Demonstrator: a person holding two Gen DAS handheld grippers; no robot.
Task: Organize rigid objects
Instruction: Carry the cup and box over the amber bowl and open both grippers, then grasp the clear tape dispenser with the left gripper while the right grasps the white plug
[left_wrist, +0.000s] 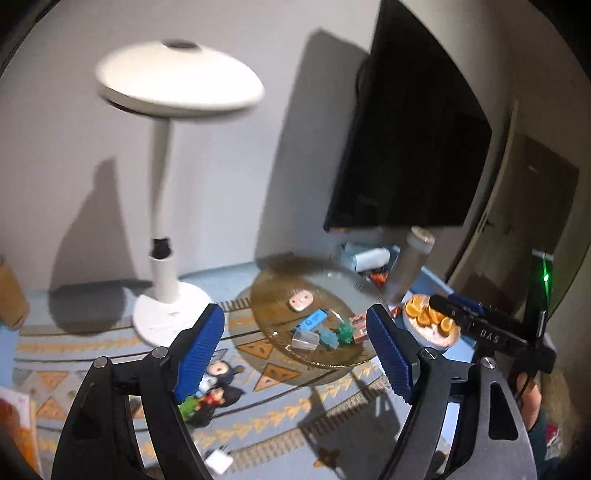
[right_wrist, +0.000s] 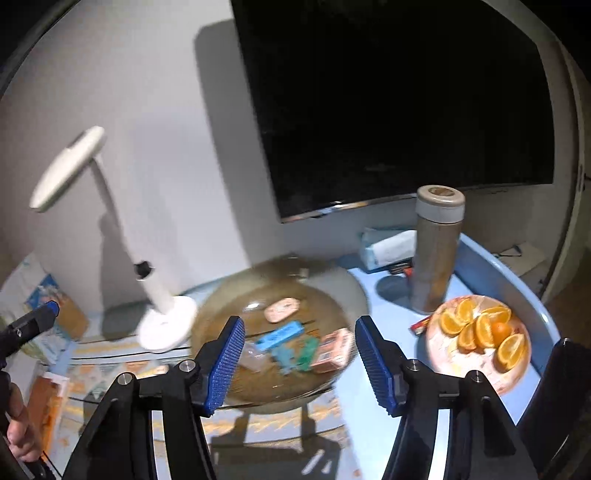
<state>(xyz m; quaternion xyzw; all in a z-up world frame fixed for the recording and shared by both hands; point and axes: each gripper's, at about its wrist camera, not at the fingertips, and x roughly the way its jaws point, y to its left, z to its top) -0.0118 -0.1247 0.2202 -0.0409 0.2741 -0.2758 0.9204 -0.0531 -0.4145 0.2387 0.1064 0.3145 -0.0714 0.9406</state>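
Item: amber glass plate (left_wrist: 266, 295) on the counter (right_wrist: 373, 373), our landmark. On it, a blue stick (left_wrist: 312, 320), long axis slanting up-right. Left hand-held gripper (left_wrist: 295, 350) and right hand-held gripper (right_wrist: 299, 358): both spread, empty, short of the plate; we judge the right nearer.

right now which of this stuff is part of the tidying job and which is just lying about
Part of the job:
- amber glass plate
- blue stick, pink eraser, clear cap, green figures, small orange box on it
- toy figures on the cloth

Lying about:
- desk lamp
- thermos
- orange slices
- TV
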